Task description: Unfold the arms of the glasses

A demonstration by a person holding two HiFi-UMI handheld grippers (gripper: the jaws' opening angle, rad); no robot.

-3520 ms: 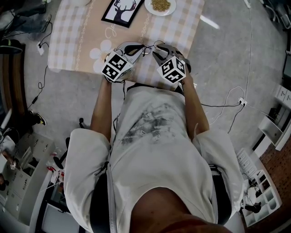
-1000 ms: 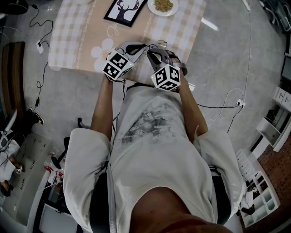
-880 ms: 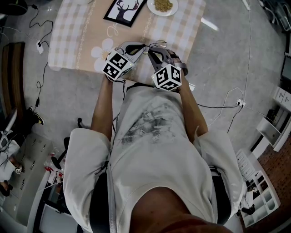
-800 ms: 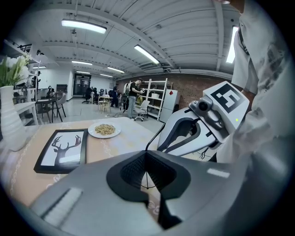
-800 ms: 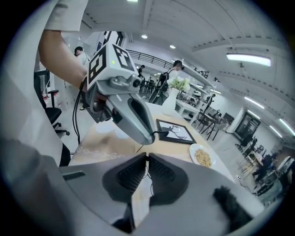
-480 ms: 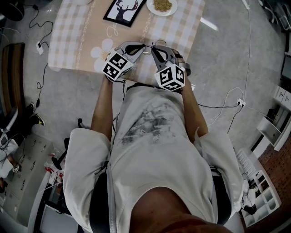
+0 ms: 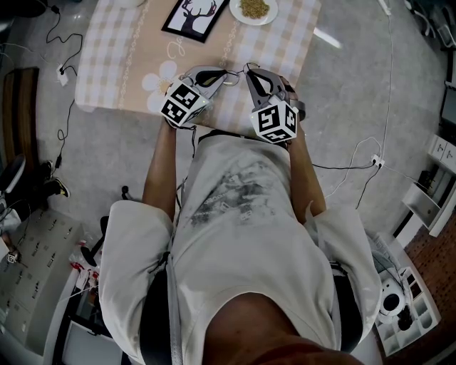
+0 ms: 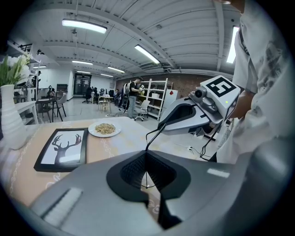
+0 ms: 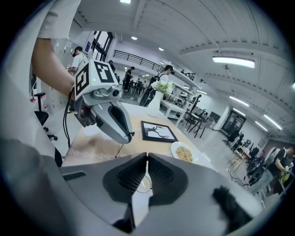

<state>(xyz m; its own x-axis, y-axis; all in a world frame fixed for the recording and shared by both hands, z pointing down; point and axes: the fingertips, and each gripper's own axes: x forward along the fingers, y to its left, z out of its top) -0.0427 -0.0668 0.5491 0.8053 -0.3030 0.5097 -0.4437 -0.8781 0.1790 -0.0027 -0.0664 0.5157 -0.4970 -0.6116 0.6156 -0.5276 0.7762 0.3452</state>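
Right gripper (image 7: pixel 249 69) rightward, closing on crosswise glasses (image 7: pixel 237 73)

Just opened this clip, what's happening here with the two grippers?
A person stands at a table with a gripper in each hand, and a pair of thin wire glasses is held between the two. The left gripper is shut on one part of the glasses. The right gripper has just been closing its jaws, and they now pinch another thin part. How far the arms are unfolded is too fine to tell. A deer picture and a plate sit farther back.
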